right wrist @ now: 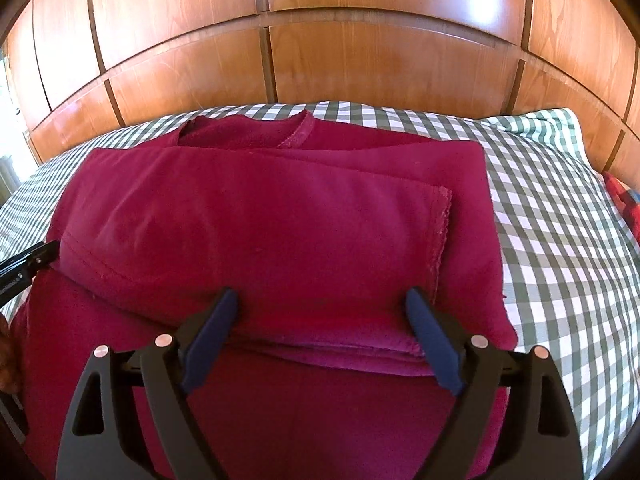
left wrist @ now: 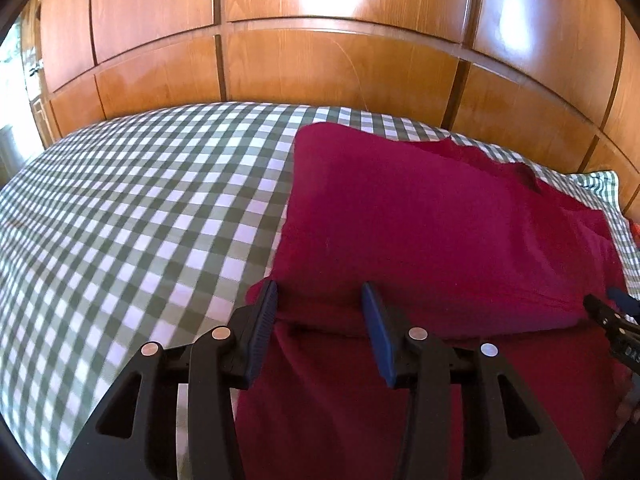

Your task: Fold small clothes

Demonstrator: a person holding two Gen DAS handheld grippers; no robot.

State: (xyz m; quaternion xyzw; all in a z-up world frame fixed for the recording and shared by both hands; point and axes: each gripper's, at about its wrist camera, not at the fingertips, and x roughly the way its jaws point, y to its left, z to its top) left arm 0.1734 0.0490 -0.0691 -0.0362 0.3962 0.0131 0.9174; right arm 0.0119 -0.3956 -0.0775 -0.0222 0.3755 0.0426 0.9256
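Note:
A dark red garment [left wrist: 420,220] [right wrist: 260,232] lies on the checked bedsheet [left wrist: 140,220] [right wrist: 560,240]. Its near part is folded back over itself, and the neckline [right wrist: 248,132] points toward the far side. My left gripper [left wrist: 320,300] is open at the fold's left end; the folded edge lies loose between its fingers. My right gripper [right wrist: 322,302] stands wide open over the fold's right end, its pads clear of the cloth. Each gripper's tip shows at the edge of the other's view: the right gripper [left wrist: 612,308] and the left gripper [right wrist: 36,260].
Wooden wardrobe panels [left wrist: 320,60] [right wrist: 360,52] rise just behind the bed. A checked pillow [right wrist: 540,124] lies at the far right, with a red plaid cloth [right wrist: 620,196] beside it. Bare checked sheet spreads left of the garment. A hand [right wrist: 6,352] shows at the left edge.

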